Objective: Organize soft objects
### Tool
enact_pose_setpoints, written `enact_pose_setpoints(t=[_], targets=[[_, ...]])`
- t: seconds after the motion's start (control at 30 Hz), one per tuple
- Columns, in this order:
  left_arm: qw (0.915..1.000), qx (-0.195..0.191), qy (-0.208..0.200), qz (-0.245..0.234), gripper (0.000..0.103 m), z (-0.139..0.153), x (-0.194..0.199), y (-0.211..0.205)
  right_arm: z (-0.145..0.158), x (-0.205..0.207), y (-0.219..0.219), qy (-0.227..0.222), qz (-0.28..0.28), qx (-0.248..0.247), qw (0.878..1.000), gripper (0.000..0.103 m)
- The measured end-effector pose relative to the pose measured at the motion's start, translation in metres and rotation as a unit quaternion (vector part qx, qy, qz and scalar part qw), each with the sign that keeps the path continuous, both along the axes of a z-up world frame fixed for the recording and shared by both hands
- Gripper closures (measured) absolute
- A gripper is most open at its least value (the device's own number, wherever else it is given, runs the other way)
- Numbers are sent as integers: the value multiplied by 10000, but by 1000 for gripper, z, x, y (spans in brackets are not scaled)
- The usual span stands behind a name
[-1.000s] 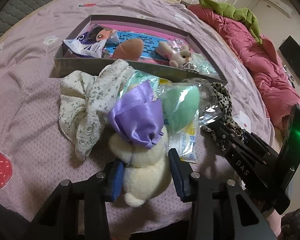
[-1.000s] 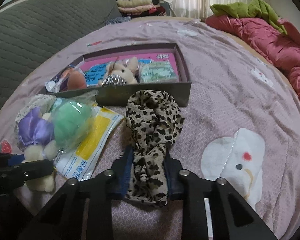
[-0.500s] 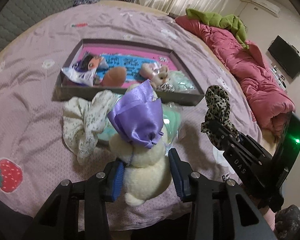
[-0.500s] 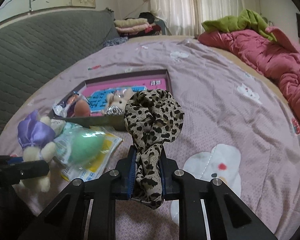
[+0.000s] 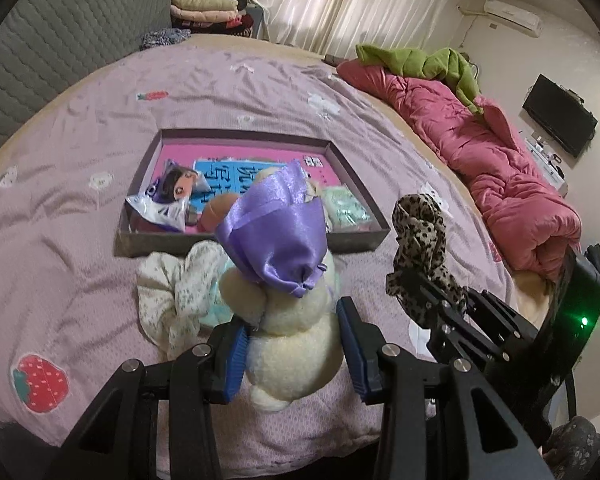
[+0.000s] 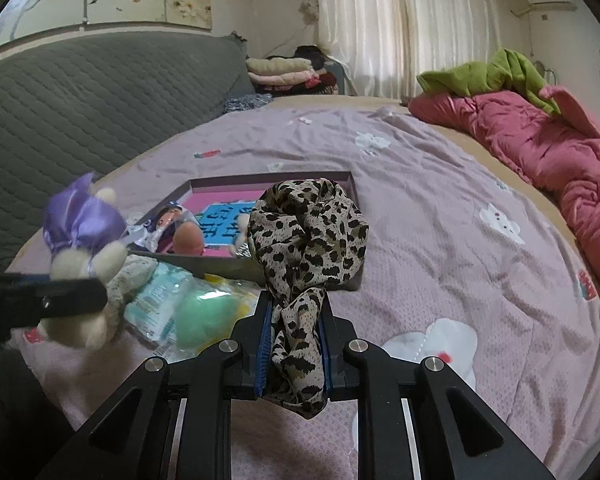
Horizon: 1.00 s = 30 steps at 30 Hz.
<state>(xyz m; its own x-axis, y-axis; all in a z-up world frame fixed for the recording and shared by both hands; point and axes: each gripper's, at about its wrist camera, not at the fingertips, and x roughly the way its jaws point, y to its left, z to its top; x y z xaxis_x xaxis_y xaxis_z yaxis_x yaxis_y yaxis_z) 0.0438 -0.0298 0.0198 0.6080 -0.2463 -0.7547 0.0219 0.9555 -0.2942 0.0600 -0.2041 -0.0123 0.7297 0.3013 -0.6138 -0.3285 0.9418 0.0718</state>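
Change: both grippers had risen off the lilac bedspread (image 5: 80,240) since a second earlier, loads lifted clear.
Left gripper (image 5: 292,344): clamped on cream plush toy in purple satin dress (image 5: 284,312).
Right gripper (image 6: 294,344): pinched tight on leopard-print fabric scrunchie (image 6: 308,248).
Around: floral white cloth (image 5: 168,300), bagged green sponge (image 6: 204,312) lay before shallow grey box (image 5: 240,242).
Hidden: plush blocked part of box contents.

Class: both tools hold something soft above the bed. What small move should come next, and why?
Probably carry both forward over the box. The left tool grips the cream plush toy, the right tool the leopard-print scrunchie, and the box already holds similar items.
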Motion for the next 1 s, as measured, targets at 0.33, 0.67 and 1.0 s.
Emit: enact_pose_setpoints(t=[0.33,0.67,1.0], targets=[[9998,81,-171,80,61,13,9,0,13,-5,1,-222,85,89,9997,83],[9994,143,-271,168,61,19,21,4,19,-4,4,-347,153,71,9993,83],[9990,183,-350,209,61,18,34,8,20,3,1,-416,112,87,9990,83]])
